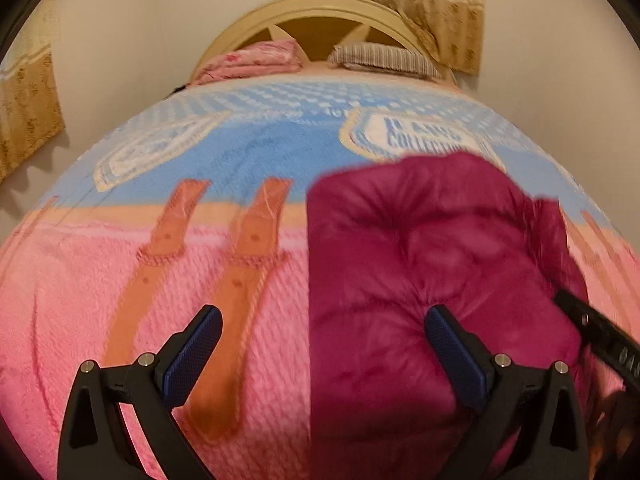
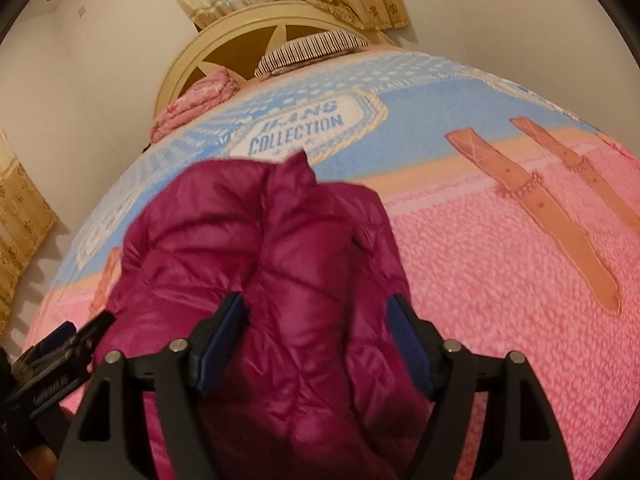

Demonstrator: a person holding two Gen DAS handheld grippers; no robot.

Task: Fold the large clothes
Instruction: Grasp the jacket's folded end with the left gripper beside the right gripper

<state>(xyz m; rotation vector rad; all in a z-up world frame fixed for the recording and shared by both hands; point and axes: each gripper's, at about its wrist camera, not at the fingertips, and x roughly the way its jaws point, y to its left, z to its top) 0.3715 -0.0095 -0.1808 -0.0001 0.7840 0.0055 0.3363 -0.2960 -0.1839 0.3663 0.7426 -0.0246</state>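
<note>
A magenta puffer jacket (image 1: 420, 260) lies folded into a bulky bundle on the bed. My left gripper (image 1: 323, 316) hovers open and wide at the jacket's left edge, its right fingertip over the fabric and its left over the blanket, holding nothing. In the right wrist view the jacket (image 2: 280, 240) bulges up between the fingers of my right gripper (image 2: 316, 304), which stands open around the puffy fold without a clear pinch. The left gripper's black body (image 2: 60, 344) shows at the lower left there. Part of the right gripper (image 1: 596, 336) shows at the right of the left wrist view.
A pink and blue fleece blanket (image 1: 120, 280) with a "JEANS COLLECTION" label (image 2: 296, 128) covers the bed. A striped pillow (image 1: 380, 56) and folded pink bedding (image 1: 256, 60) lie by the curved headboard (image 1: 320, 12). Walls and a curtain (image 1: 24, 120) flank the bed.
</note>
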